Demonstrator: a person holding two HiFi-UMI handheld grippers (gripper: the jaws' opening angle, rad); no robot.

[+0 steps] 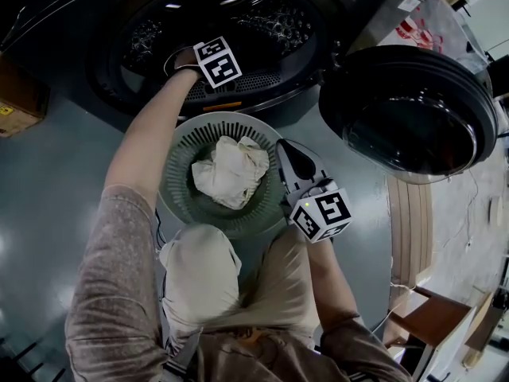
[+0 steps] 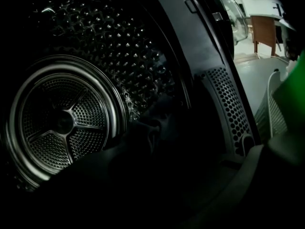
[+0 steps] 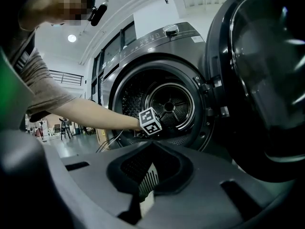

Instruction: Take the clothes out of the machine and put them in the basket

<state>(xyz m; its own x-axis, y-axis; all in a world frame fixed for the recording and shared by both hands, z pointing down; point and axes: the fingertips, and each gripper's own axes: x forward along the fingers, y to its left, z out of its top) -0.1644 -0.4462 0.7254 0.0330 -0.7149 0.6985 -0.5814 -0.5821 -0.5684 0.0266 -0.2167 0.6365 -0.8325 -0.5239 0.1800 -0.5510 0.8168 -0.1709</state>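
Note:
The machine's drum [image 1: 262, 22] stands open, its door [image 1: 409, 114] swung out to the right. My left arm reaches into the drum, and only the left gripper's marker cube [image 1: 217, 60] shows. In the left gripper view the perforated drum back [image 2: 62, 123] is lit, while the jaws and the drum floor are lost in darkness. A dark fold [image 2: 152, 130] may be cloth. A round slatted basket [image 1: 179, 146] below the opening holds a white cloth [image 1: 232, 169]. My right gripper [image 1: 286, 148] hovers over the basket's right rim, shut and empty.
The open door hangs close to the right of the basket and the right gripper. A cardboard box [image 1: 16, 102] sits on the floor at the left. Wooden furniture [image 1: 429, 317] stands at the lower right. The person's knees [image 1: 199, 269] are just behind the basket.

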